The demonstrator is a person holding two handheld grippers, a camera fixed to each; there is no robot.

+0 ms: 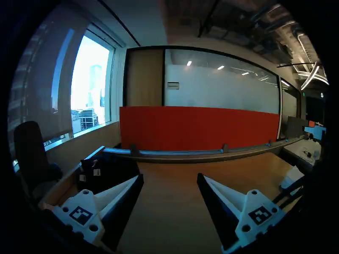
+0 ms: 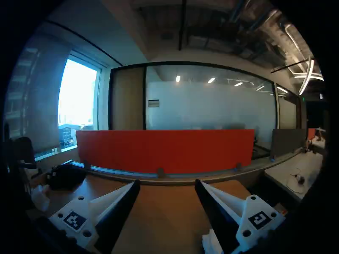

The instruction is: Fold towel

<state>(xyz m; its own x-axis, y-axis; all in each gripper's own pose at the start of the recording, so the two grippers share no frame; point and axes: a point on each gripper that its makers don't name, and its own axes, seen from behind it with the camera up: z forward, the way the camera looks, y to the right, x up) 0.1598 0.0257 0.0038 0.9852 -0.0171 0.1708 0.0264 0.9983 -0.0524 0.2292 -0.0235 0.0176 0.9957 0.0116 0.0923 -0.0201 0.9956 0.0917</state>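
Note:
My left gripper is open above a wooden desk, its black-and-white fingers spread wide with nothing between them. My right gripper is open too, over the same kind of desk top, with an empty gap. A small white, cloth-like lump sits at the bottom edge beside the right-hand finger; I cannot tell what it is. Another white item lies at the desk's right edge in the left gripper view.
A red partition closes the desk's far edge. A black bag rests at the back left. A dark chair stands by the window. A white desk adjoins on the right.

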